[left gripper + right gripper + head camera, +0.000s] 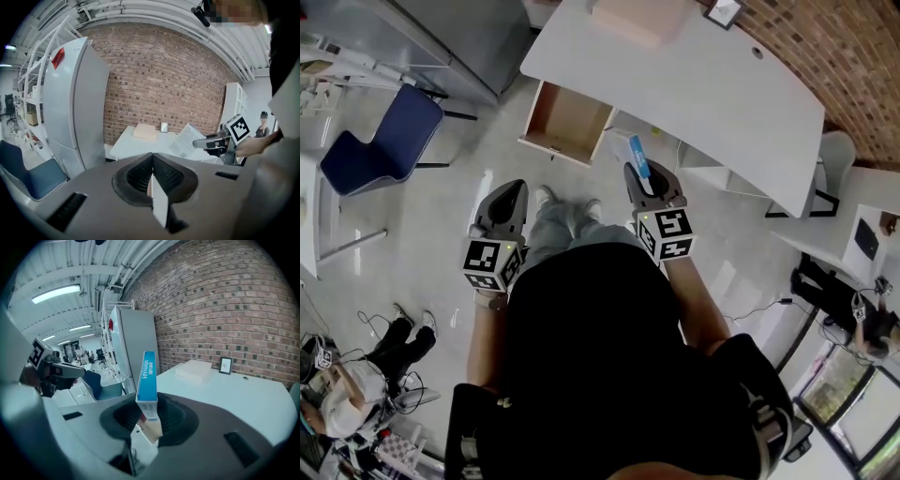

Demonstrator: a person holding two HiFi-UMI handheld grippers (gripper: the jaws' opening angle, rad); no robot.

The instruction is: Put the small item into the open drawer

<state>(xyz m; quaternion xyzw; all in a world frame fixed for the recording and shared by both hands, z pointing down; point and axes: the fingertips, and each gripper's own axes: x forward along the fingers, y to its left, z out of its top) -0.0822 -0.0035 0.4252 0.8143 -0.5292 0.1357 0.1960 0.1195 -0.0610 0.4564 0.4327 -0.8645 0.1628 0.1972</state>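
We see the small blue box [147, 378] standing lengthwise out of the right hand-held gripper [149, 416]. Its long axis runs in line with the jaws, and its free end points away from us toward the white bench [722, 89]. It is a narrow carton: one blue face with white lettering along its length, a white lower end with fine print, and a tan side. The jaws pinch that lower end, one on each broad side. From the head view the box [638, 153] hangs over the floor, just to the right of the open drawer [567, 120] and short of the bench edge. Our right forearm reaches straight forward, and the right hand-held gripper [639, 173] is aimed at the bench. Our left forearm reaches forward alongside it, well apart, with our shoes between the two. The left hand-held gripper [514, 190] has its jaws pressed together on nothing and faces the brick wall [159, 79].
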